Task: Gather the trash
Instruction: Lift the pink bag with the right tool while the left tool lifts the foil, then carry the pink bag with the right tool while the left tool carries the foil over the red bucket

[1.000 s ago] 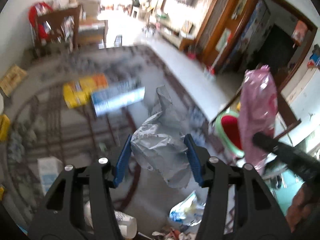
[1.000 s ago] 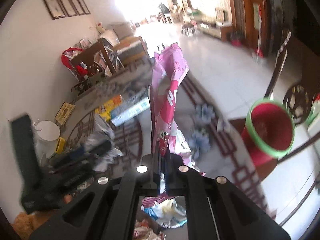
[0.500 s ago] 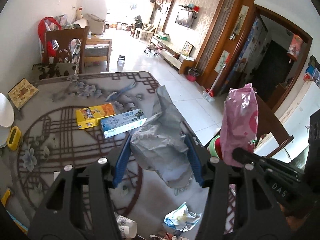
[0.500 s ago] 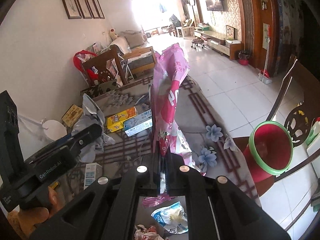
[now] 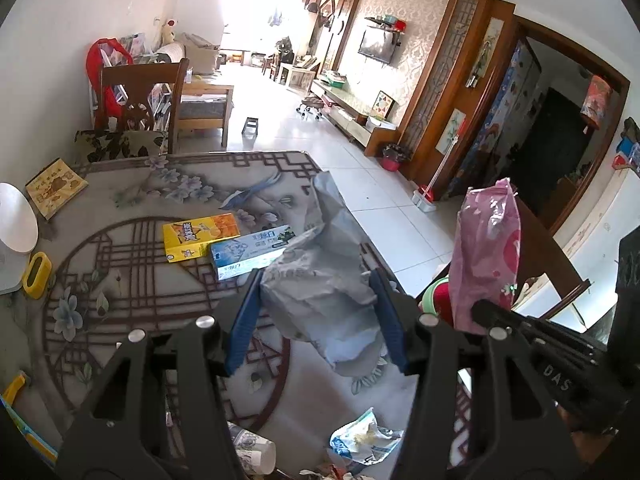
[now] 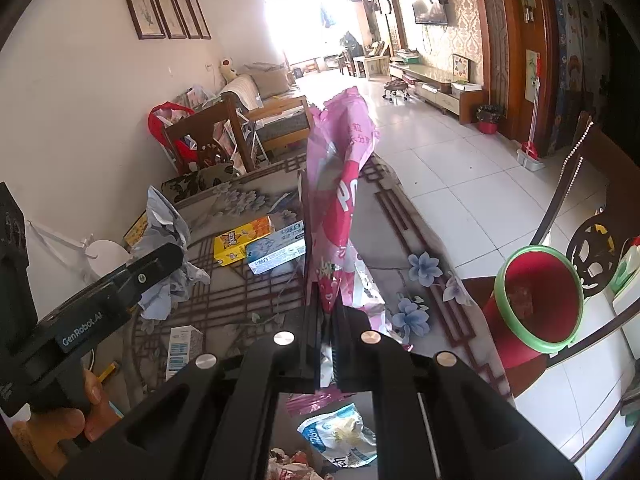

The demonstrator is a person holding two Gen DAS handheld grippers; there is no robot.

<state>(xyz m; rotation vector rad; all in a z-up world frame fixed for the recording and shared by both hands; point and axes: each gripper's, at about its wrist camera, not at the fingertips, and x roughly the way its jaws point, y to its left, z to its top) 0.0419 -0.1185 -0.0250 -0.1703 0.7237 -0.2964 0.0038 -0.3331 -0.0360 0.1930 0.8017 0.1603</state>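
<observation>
My left gripper (image 5: 316,312) is shut on a crumpled grey paper (image 5: 320,280) and holds it above the patterned table (image 5: 120,280). The paper also shows in the right wrist view (image 6: 168,248). My right gripper (image 6: 326,304) is shut on a tall pink plastic wrapper (image 6: 340,200), held upright; it shows in the left wrist view (image 5: 484,256) too. A red bin with a green rim (image 6: 536,300) stands on a chair to the right of the table, below both grippers' level.
On the table lie a yellow box (image 5: 200,236), a blue-white box (image 5: 252,252), a small white carton (image 6: 182,344), a blue-white crumpled wrapper (image 5: 364,440), a paper cup (image 5: 252,452) and a book (image 5: 56,188). Wooden chairs stand at the far end.
Both grippers have risen and steadied with their loads; the view has tilted up from the table toward the room. The bin has dropped lower behind the pink wrapper in the left view.
</observation>
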